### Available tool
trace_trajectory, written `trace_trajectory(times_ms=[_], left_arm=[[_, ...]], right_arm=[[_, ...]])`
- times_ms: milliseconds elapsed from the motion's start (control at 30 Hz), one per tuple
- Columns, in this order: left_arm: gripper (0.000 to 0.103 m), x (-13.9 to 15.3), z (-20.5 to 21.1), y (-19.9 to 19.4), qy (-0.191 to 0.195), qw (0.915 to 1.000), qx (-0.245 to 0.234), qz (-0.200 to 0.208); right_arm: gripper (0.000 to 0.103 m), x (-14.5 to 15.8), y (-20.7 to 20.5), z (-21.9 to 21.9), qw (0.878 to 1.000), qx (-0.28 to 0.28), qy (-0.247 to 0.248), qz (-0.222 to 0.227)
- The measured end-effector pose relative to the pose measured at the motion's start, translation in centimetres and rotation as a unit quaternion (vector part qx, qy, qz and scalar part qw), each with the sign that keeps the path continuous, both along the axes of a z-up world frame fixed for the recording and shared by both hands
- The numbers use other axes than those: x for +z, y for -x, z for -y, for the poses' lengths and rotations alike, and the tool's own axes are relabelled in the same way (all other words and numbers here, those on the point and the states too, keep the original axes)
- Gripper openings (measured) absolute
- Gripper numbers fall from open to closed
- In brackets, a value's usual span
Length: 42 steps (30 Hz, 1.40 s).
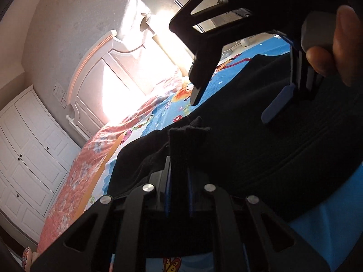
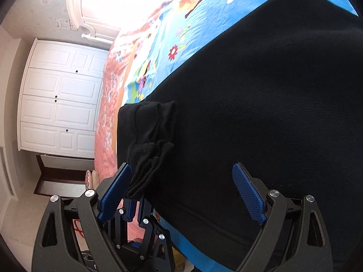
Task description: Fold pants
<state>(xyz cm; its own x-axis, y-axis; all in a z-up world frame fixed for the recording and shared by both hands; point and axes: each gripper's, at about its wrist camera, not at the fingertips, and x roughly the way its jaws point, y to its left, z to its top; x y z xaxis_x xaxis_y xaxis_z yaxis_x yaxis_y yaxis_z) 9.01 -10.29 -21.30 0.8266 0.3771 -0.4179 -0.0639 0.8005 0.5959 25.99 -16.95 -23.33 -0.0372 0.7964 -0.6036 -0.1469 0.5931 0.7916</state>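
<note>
Black pants (image 2: 261,117) lie spread across a bed, over a blue cartoon sheet (image 2: 204,6), and fill most of what we see from both wrists. We hold the left gripper (image 1: 179,176) clamped on a bunched strip of the pants' edge, the cloth standing up between its blue pads; from the right wrist the same gripper (image 2: 133,201) shows low at the pants' near corner, with the gathered fabric rising out of it. Our right gripper (image 2: 183,195) hangs over the cloth with its jaws wide and nothing between them; from the left wrist it (image 1: 229,111) sits above the pants, a hand (image 1: 335,47) wrapped round its grip. Beside the sheet runs a pink floral quilt (image 1: 74,176). Beyond it stand a white headboard (image 1: 95,68) in glaring sun and a white wardrobe (image 2: 59,97) against the wall.
</note>
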Motion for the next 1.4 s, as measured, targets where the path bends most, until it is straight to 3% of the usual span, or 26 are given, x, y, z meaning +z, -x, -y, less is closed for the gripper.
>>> trace_trajectory(times_ms=[133,267,300,333,367,433,567,700,833,933,1100,1200,1267,1333,1367,1400], left_arm=[[0.011,0.7,-0.3,0.3,0.001,1.0,0.002,0.008],[0.011,0.8,-0.5,0.5,0.003,0.9999,0.002,0.015],[0.011,0.6,-0.4,0.7,-0.002,0.9999,0.0,0.014],[0.011,0.5,-0.2,0.7,-0.008,0.9999,-0.002,0.015],[0.011,0.6,-0.1,0.6,-0.014,0.9998,-0.003,0.016],[0.011,0.7,0.4,-0.1,-0.023,0.9995,-0.004,0.021],[0.011,1.3,3.5,-0.1,-0.039,0.9976,-0.039,0.041],[0.011,-0.1,8.0,-0.4,-0.044,0.9937,-0.098,0.033],[0.011,-2.3,11.2,-1.3,-0.049,0.9888,-0.141,-0.007],[0.011,-3.3,11.7,-1.9,-0.062,0.9876,-0.143,-0.018],[0.011,-1.1,11.4,-1.7,-0.061,0.9879,-0.142,0.01],[0.011,-1.6,11.5,-2.8,-0.048,0.9878,-0.148,-0.001],[0.018,-2.6,11.3,-3.7,-0.03,0.9866,-0.157,-0.031],[0.038,-1.8,10.3,-2.8,0.0,0.9852,-0.169,-0.028],[0.046,-0.6,9.1,-1.7,0.035,0.984,-0.174,-0.015],[0.055,0.8,7.7,-0.5,0.078,0.9821,-0.171,-0.002]], right_arm=[[0.088,-0.2,-1.2,-4.3,0.999,0.026,-0.008,-0.021],[0.087,-0.6,-2.7,-8.3,0.998,0.053,0.003,-0.015],[0.082,-0.4,-2.9,-8.9,0.998,0.057,0.003,-0.006],[0.053,-0.2,-3.2,-9.4,0.998,0.066,-0.003,-0.001],[0.037,-0.1,-3.6,-9.7,0.997,0.073,-0.007,0.0],[0.03,0.9,-3.9,-9.3,0.996,0.082,-0.005,0.016],[0.021,3.9,-4.0,-4.1,0.995,0.061,-0.016,0.071],[0.021,3.2,-4.2,2.2,0.996,0.026,0.014,0.088],[0.021,0.6,-4.2,6.8,0.996,-0.005,0.037,0.081],[0.019,-0.7,-4.5,7.6,0.998,-0.014,0.012,0.066],[0.019,3.0,-3.8,8.1,0.992,-0.008,0.021,0.126],[0.018,2.3,-4.2,8.2,0.989,-0.012,0.059,0.135],[0.021,0.5,-4.5,8.2,0.987,-0.015,0.091,0.131],[0.025,0.5,-4.2,9.0,0.985,-0.03,0.093,0.14],[0.038,0.8,-4.0,9.2,0.983,-0.032,0.103,0.15],[0.045,1.4,-3.8,9.3,0.978,-0.038,0.122,0.162]])
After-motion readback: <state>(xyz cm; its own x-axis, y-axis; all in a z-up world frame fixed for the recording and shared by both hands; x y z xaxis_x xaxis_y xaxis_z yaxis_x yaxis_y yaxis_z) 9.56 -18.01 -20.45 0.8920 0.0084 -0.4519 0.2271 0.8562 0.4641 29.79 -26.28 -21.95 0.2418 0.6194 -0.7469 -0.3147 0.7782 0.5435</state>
